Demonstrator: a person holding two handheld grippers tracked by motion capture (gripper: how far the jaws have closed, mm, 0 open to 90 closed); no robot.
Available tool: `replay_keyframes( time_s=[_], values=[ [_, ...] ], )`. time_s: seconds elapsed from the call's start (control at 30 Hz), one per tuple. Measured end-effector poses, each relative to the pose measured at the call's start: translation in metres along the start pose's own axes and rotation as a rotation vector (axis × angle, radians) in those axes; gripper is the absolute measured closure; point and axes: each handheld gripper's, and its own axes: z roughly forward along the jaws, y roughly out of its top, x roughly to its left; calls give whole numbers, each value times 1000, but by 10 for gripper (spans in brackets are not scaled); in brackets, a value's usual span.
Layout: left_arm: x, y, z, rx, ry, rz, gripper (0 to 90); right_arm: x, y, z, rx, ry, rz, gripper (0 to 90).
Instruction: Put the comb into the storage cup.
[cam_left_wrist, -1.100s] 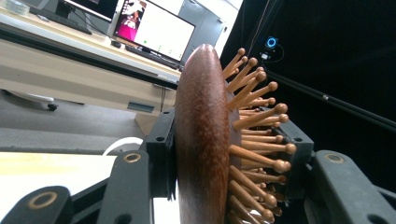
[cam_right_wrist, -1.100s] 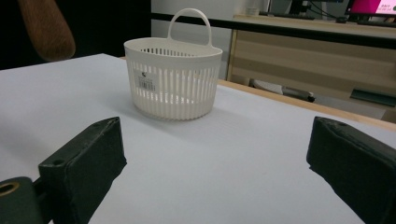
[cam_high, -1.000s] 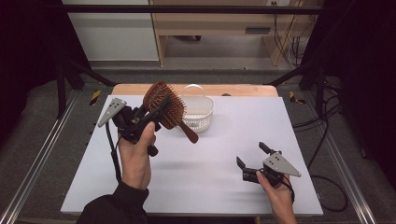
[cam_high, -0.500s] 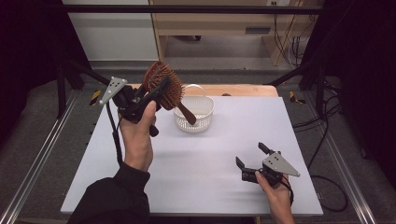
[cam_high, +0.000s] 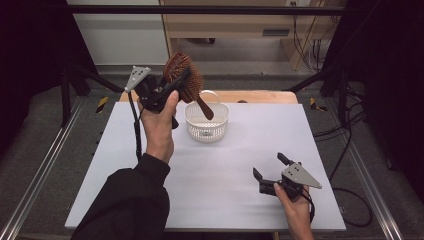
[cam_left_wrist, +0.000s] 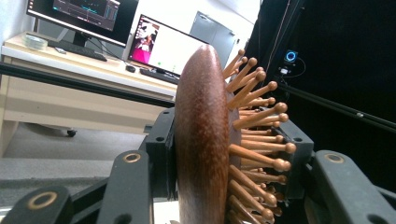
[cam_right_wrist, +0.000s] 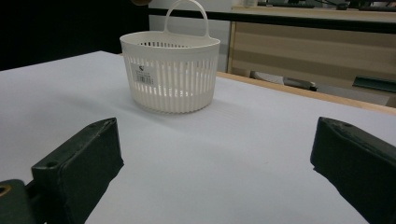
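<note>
We hold our left tongs (cam_high: 172, 90) raised, clamped on a wooden hairbrush (cam_high: 186, 77) above the basket (cam_high: 206, 121); our right tongs (cam_high: 269, 166) rest wide apart on the table (cam_high: 220, 175).

My left gripper (cam_high: 172, 90), raised far left, is clamped; my right gripper (cam_high: 270, 172), near right, gapes wide.
</note>
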Motion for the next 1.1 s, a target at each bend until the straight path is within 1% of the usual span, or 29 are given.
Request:
replay_keyframes(
  time_s=[0.17, 0.4, 0.67, 0.8, 0.93, 1.1],
  values=[
    [4, -3, 13, 9, 14, 5, 508, -1, -1, 0, 0, 5, 6, 23],
    [13, -9, 24, 5, 30, -8, 508, -1, -1, 0, -6, 5, 15, 24],
    [22, -12, 34, 5, 56, -12, 508, -2, -1, -1, -12, 6, 21, 25],
    [25, -12, 39, 12, 63, -8, 508, -2, -1, -1, -12, 8, 25, 25],
    [28, -13, 41, 11, 68, -26, 508, -2, -1, -1, -15, 9, 26, 25],
    [30, -14, 43, 17, 77, -20, 507, -1, -1, -1, -17, 14, 29, 26]
  ],
)
